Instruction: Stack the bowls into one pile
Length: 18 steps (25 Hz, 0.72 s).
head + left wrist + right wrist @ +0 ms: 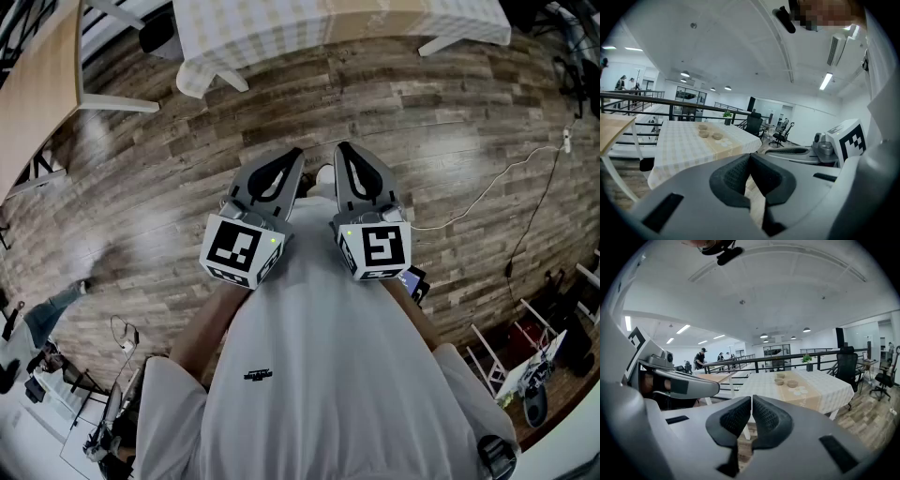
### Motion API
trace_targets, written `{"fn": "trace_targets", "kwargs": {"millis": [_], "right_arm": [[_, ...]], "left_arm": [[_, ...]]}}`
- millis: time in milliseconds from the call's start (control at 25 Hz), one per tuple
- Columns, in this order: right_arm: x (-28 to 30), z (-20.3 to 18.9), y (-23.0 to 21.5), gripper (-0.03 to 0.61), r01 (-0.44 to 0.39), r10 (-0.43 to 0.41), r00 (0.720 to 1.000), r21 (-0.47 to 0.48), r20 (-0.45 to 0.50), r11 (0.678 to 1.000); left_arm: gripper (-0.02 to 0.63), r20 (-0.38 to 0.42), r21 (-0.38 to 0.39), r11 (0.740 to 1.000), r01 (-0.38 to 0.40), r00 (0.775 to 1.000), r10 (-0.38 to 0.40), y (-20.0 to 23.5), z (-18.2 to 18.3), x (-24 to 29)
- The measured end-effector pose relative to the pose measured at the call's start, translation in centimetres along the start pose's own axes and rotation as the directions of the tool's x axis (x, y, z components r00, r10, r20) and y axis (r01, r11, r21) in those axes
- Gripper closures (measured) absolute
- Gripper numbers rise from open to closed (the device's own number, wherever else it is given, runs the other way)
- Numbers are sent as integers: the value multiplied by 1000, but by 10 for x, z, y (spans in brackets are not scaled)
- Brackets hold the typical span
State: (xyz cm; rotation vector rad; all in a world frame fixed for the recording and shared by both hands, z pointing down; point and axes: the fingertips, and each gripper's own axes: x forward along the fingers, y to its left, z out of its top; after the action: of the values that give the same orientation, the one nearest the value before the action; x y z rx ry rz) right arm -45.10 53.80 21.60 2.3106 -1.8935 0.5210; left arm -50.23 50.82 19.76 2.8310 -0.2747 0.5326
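Left gripper [292, 161] and right gripper [343, 157] are held at the chest, fingers closed on nothing — bowls [786, 381] on the distant bench [825, 386] are untouched, so likely pre-start.

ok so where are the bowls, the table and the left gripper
bowls [792, 384]: right gripper view, middle of the nearest bowl
table [760, 386]: right gripper view, bare checked cloth left of the bowls
left gripper [750, 156]: left gripper view, where its shut tips meet
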Motion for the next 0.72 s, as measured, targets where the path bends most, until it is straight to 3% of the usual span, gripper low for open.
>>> {"fn": "trace_targets", "kwargs": {"millis": [200, 400, 600, 720], "right_arm": [[-16, -5, -14, 537, -9, 10, 1000, 14, -18, 1000], [-26, -13, -26, 537, -66, 68, 997, 89, -23, 994], [-40, -23, -42, 537, -99, 101, 995, 107, -7, 989], [-40, -29, -54, 537, -113, 116, 993, 142, -8, 983]], "left_arm": [[597, -18, -39, 999, -3, 1000, 2, -19, -8, 5], [597, -22, -109, 994, -6, 1000, 4, -35, -15, 8], [597, -31, -69, 998, -11, 999, 9, -68, -30, 17], [597, -17, -108, 994, -13, 1000, 11, -71, -33, 25]]}}
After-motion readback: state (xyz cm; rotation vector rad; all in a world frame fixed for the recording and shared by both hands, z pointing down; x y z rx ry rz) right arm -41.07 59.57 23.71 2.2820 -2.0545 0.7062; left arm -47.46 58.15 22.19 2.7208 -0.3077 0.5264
